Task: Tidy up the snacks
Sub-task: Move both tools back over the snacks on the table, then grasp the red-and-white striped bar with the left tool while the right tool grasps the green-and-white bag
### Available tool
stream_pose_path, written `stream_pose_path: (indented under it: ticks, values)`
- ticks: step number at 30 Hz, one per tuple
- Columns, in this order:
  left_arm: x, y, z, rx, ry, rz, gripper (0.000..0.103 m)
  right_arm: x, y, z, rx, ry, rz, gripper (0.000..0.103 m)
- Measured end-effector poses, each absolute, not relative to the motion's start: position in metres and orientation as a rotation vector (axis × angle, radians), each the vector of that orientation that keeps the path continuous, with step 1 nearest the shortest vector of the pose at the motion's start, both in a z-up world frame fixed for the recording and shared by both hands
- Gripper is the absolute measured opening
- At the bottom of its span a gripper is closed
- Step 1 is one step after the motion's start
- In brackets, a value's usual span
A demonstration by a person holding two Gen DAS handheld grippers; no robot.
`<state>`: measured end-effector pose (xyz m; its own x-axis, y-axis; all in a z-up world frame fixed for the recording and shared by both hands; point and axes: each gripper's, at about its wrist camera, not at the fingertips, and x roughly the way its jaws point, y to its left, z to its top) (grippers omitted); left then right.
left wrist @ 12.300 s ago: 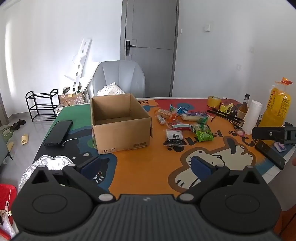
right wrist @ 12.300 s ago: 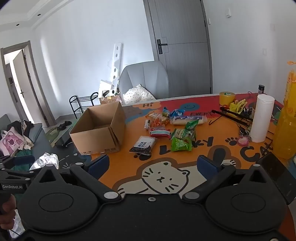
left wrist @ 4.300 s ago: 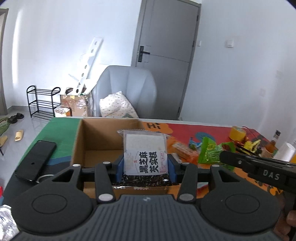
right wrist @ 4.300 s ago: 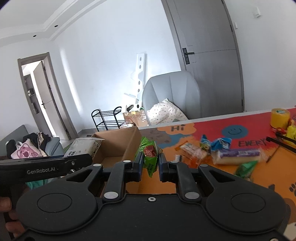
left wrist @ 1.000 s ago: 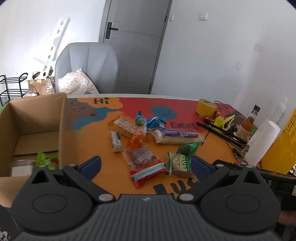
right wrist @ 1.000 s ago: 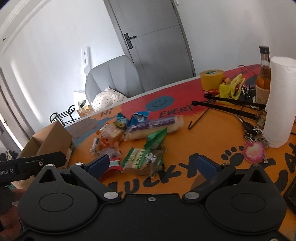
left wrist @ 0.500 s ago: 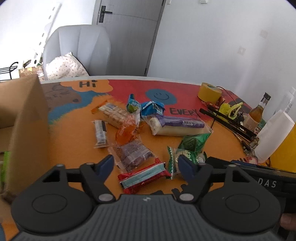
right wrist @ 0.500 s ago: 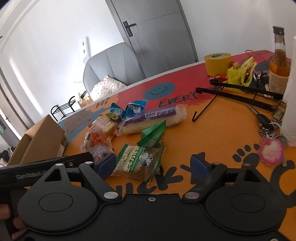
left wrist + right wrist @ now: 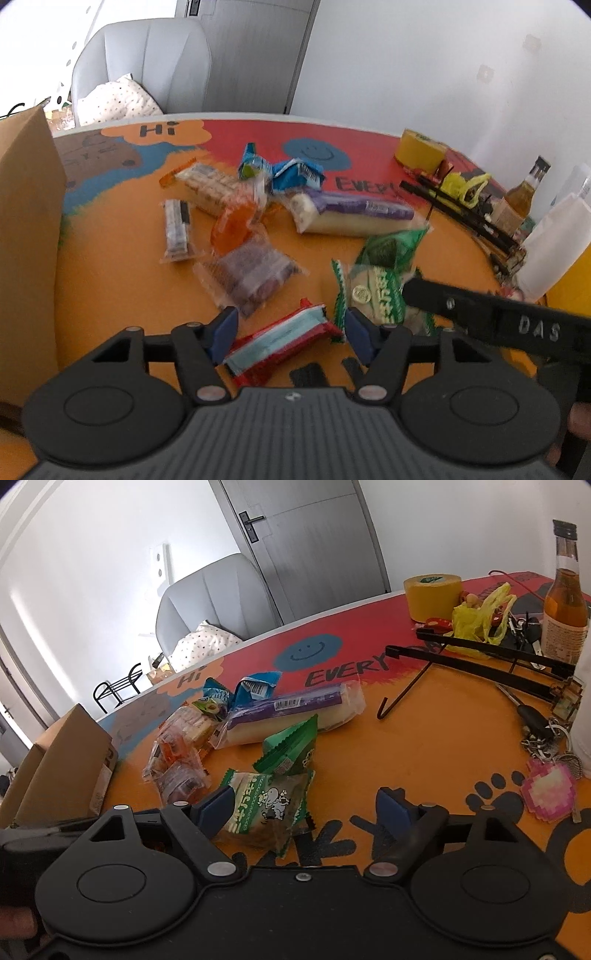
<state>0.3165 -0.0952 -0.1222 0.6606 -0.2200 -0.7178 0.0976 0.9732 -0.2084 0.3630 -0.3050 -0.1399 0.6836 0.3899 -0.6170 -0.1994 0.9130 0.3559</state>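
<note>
Several snack packets lie on the cartoon-print table. My left gripper (image 9: 290,332) is low over a red and light-blue packet (image 9: 280,341), which lies between its closing jaws; the blue pads (image 9: 225,328) stand at its ends without a clear squeeze. My right gripper (image 9: 304,808) is closing around a green-and-white packet with a cow (image 9: 266,805); the left pad is at the packet's edge, the right pad well clear. That packet (image 9: 376,291) also shows beside the right gripper's black bar (image 9: 480,314). The cardboard box (image 9: 26,240) stands at the left.
Beyond lie a long purple-and-white packet (image 9: 291,712), a green triangular packet (image 9: 291,746), a clear packet of dark snacks (image 9: 251,273) and blue packets (image 9: 295,173). At the right are a yellow tape roll (image 9: 432,594), a bottle (image 9: 565,598), a black hanger (image 9: 480,664) and keys (image 9: 546,734).
Both grippers have come down and forward onto the snack pile, and their jaws have narrowed. The box has slid to the left edge of both views.
</note>
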Motion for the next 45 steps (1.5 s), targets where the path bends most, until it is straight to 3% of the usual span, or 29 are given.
stream_pose_path:
  ticks: [5, 8, 10, 12, 20, 23, 25, 27, 29, 35, 38, 42, 45]
  values:
    - [0.310, -0.099, -0.123, -0.097, 0.829, -0.198, 0.062, 0.364, -0.299, -0.140, 0.264, 0.752, 0.342, 0.083]
    - [0.308, -0.098, -0.122, -0.075, 0.832, -0.174, 0.042, 0.363, -0.295, -0.138, 0.251, 0.749, 0.346, 0.083]
    - [0.308, -0.095, -0.121, -0.060, 0.841, -0.157, 0.021, 0.363, -0.291, -0.137, 0.240, 0.750, 0.343, 0.083]
    - [0.306, -0.089, -0.121, -0.083, 0.849, -0.163, 0.017, 0.363, -0.285, -0.137, 0.224, 0.749, 0.345, 0.083]
    - [0.297, -0.072, -0.117, -0.135, 0.846, -0.134, 0.018, 0.364, -0.259, -0.144, 0.128, 0.757, 0.336, 0.084]
    - [0.292, -0.069, -0.113, -0.138, 0.845, -0.128, 0.029, 0.360, -0.257, -0.144, 0.091, 0.752, 0.317, 0.074]
    - [0.288, -0.069, -0.111, -0.135, 0.840, -0.130, 0.052, 0.357, -0.259, -0.143, 0.087, 0.753, 0.317, 0.068]
    - [0.283, -0.071, -0.109, -0.129, 0.824, -0.132, 0.060, 0.355, -0.263, -0.142, 0.089, 0.755, 0.318, 0.064]
    - [0.279, -0.074, -0.108, -0.117, 0.819, -0.141, 0.061, 0.350, -0.266, -0.142, 0.091, 0.754, 0.321, 0.063]
    - [0.273, -0.080, -0.118, -0.071, 0.860, -0.137, 0.061, 0.340, -0.271, -0.142, 0.087, 0.755, 0.316, 0.063]
    - [0.268, -0.083, -0.120, -0.042, 0.857, -0.133, 0.057, 0.333, -0.276, -0.141, 0.087, 0.763, 0.300, 0.071]
    - [0.265, -0.085, -0.119, -0.020, 0.854, -0.119, 0.024, 0.329, -0.278, -0.141, 0.092, 0.764, 0.273, 0.083]
    - [0.265, -0.080, -0.118, -0.045, 0.855, -0.121, 0.019, 0.330, -0.269, -0.142, 0.072, 0.764, 0.277, 0.086]
